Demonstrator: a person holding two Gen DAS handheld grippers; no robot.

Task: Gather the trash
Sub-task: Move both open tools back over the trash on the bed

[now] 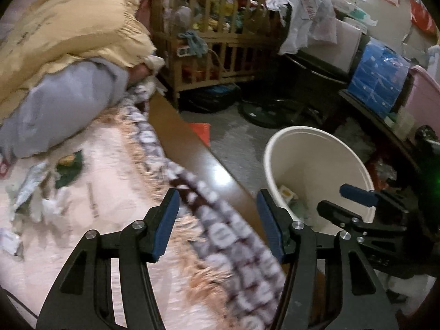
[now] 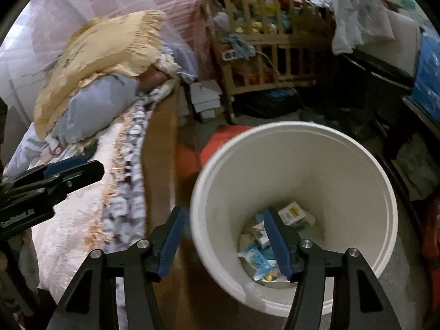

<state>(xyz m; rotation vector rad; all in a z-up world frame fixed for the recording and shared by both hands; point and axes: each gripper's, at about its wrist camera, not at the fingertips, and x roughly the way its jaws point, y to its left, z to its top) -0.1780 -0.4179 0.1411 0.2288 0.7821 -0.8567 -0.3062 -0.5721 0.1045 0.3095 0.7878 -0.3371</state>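
A white bucket (image 2: 343, 165) stands on the floor beside the bed, with several wrappers and a small box (image 2: 293, 213) at its bottom. My right gripper (image 2: 225, 214) is open and empty over the bucket's near left rim. My left gripper (image 1: 218, 195) is also open and empty, above the bed's patterned blanket edge (image 1: 225, 220). The same bucket (image 1: 277, 148) and my right gripper (image 1: 337, 199) over it show at the right of the left wrist view. Crumpled wrappers (image 1: 41, 192) and a green packet (image 1: 68, 165) lie on the pale bedspread to the left.
A yellow pillow (image 1: 68, 27) and a grey one (image 1: 68, 104) lie at the head of the bed. A cluttered wooden crib (image 1: 214, 44), a floor fan (image 1: 269, 110) and a blue box (image 1: 376, 79) stand behind the bucket. Something orange (image 2: 220, 143) lies on the floor.
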